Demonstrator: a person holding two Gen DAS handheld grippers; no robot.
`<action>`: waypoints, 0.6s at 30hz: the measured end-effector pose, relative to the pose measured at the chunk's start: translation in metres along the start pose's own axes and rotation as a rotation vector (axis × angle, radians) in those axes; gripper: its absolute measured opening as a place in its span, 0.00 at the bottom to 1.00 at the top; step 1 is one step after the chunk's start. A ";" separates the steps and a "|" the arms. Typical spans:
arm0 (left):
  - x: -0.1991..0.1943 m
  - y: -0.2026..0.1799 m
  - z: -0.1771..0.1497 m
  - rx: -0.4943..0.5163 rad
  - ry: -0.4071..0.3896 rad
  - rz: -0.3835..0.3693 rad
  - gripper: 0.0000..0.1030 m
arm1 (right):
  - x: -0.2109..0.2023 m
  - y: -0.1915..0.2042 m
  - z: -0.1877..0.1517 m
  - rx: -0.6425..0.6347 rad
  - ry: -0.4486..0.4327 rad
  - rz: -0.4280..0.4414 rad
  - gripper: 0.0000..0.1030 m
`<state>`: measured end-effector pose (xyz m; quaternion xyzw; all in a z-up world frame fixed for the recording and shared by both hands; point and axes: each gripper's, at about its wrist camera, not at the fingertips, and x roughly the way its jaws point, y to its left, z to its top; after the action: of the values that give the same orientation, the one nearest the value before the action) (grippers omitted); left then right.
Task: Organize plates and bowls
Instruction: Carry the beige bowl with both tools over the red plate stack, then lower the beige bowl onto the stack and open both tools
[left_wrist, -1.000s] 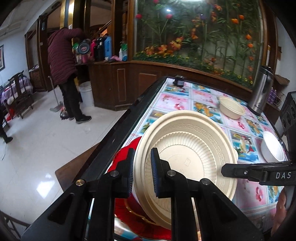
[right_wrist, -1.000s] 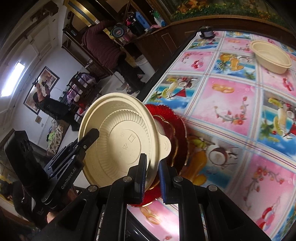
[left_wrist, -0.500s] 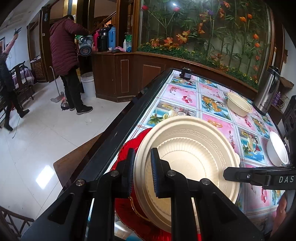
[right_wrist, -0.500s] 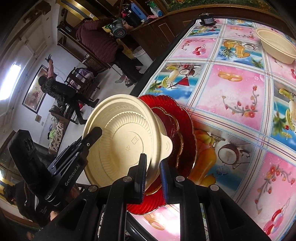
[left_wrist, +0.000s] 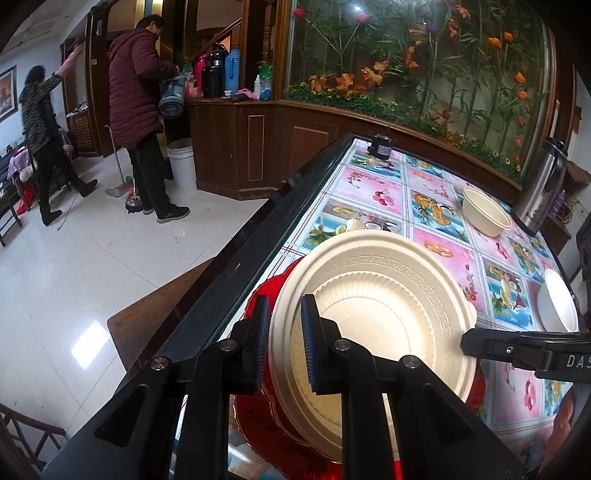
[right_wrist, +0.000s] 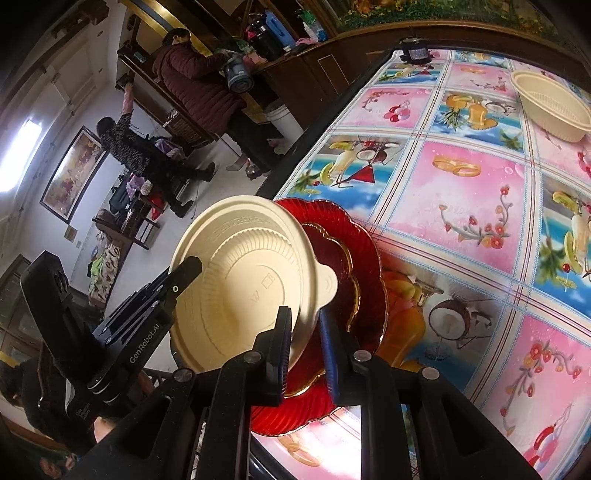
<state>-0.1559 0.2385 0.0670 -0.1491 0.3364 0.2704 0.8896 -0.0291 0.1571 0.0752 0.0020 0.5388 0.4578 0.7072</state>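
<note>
table (left_wrist: 436, 192): fruit-print cloth | on it: red plate (right_wrist: 362, 280), cream bowl (left_wrist: 484, 216), white bowl (left_wrist: 557, 306), steel flask (left_wrist: 543, 192)

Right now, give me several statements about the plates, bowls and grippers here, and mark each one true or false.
1. The left gripper clamps the rim of the cream plate. True.
2. The cream plate lies level. False: it is held tilted over the red plate.
3. A cream bowl stands apart from both plates. True.
4. The right gripper grips the red plate. False: its jaws, which have just been opening, straddle the cream plate's rim without pressing on it.
5. The steel flask lies on its side. False: it stands upright.
</note>
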 end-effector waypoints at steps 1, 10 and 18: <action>0.000 0.001 0.000 -0.003 -0.002 0.001 0.15 | -0.001 -0.001 0.000 0.000 -0.004 0.002 0.21; -0.015 0.002 0.004 -0.008 -0.053 0.016 0.39 | -0.020 -0.007 -0.002 0.013 -0.043 0.022 0.25; -0.026 -0.005 0.007 0.006 -0.080 0.020 0.39 | -0.045 -0.022 -0.008 0.048 -0.096 0.049 0.30</action>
<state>-0.1656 0.2272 0.0901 -0.1321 0.3031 0.2841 0.9000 -0.0211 0.1110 0.0944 0.0540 0.5150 0.4614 0.7204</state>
